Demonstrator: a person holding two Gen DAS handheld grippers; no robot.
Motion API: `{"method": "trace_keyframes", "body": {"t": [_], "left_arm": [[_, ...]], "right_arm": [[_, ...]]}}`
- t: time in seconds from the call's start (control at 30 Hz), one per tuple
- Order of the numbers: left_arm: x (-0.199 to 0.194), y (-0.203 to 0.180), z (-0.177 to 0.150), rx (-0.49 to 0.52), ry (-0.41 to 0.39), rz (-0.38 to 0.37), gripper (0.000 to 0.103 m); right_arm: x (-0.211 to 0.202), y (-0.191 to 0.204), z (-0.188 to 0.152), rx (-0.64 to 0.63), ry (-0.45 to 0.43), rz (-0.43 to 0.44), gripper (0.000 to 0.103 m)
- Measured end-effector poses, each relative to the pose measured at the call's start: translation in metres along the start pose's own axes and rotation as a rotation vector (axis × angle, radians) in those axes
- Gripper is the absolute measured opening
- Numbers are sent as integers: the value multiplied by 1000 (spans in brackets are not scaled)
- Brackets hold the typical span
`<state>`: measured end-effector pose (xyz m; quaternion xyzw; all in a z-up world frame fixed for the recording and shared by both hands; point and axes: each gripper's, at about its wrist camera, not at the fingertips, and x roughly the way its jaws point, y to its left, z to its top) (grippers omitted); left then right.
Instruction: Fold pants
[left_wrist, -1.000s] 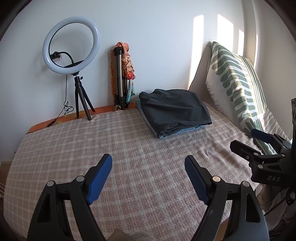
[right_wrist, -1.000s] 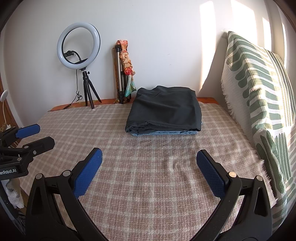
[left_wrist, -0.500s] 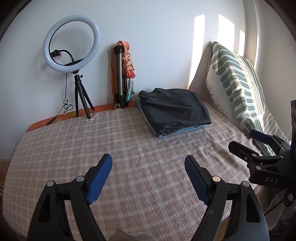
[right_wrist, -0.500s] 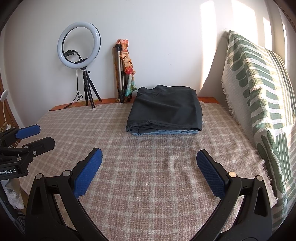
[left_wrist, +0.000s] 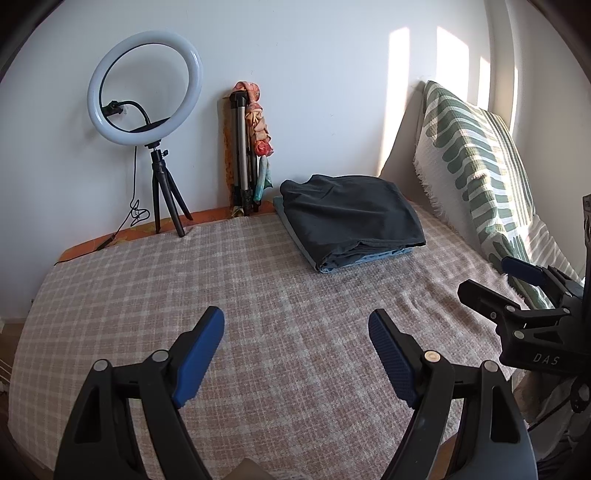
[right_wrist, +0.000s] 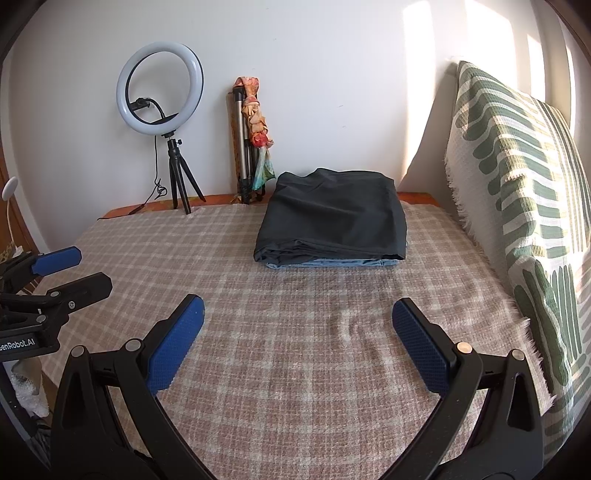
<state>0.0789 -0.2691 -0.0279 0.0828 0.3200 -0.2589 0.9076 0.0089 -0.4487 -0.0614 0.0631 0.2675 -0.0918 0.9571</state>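
Although they are already lying folded, the dark pants (right_wrist: 334, 214) are resting as the top layer of a small stack at the far side of the bed (right_wrist: 295, 332), sitting on a light blue folded garment (right_wrist: 343, 263) and close to the wall. The cloth is looking thin, soft and light, so it is likely going to sag and slide when lifted; the layered front edge facing the cameras is probably offering the best hold, taken near both corners to keep the folds together. Just left of the stack a folded tripod (right_wrist: 245, 147) wrapped in a patterned scarf (right_wrist: 258, 133) is leaning on the wall, with a ring light (right_wrist: 159, 88) further left and a green-patterned pillow (right_wrist: 517, 184) standing at the right. Both tools, the left tool (left_wrist: 295, 325) and the right tool (right_wrist: 297, 314), are hovering spread wide and empty over the checked cover, well short of the pants.
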Motion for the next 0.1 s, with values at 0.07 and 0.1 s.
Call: {"method": "trace_keyframes", "body": {"t": [0.07,0.1], "left_arm": [[1,0,0,-4,4,-2,79],[1,1,0,-6,6,-1,79]], "right_arm": [[0,-1,0,0,1,2,103],[0,-1,0,1,0,4,103]]}}
